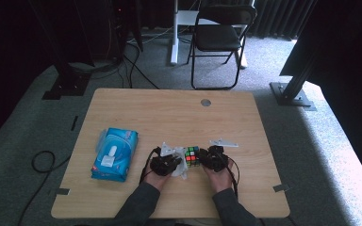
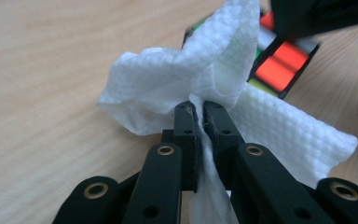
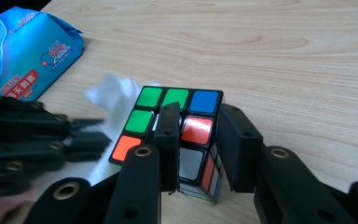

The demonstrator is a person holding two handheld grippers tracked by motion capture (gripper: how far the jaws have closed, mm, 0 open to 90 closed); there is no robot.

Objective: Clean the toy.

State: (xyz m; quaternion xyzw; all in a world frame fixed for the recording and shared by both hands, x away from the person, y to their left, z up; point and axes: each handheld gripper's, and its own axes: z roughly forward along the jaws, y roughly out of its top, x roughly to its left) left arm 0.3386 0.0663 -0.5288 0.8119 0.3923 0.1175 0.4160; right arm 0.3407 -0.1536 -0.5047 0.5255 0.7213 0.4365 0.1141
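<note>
A colourful puzzle cube [image 1: 192,156] rests on the wooden table [image 1: 169,113] between my two grippers. My right gripper [image 3: 200,126] is shut on the cube [image 3: 177,112], one jaw lying across its top face and the other against its side. A crumpled white wipe [image 2: 168,88] is pinched between the jaws of my left gripper [image 2: 199,109], which is shut on it. The wipe's upper fold lies against the cube [image 2: 279,65]. From above, the left gripper [image 1: 174,162] sits just left of the cube and the right gripper [image 1: 206,160] just right of it.
A blue pack of wet wipes [image 1: 115,153] lies on the table's left side, also seen at the upper left of the right gripper view [image 3: 23,51]. A round cable hole [image 1: 206,102] sits near the far edge. A black folding chair [image 1: 219,33] stands beyond the table.
</note>
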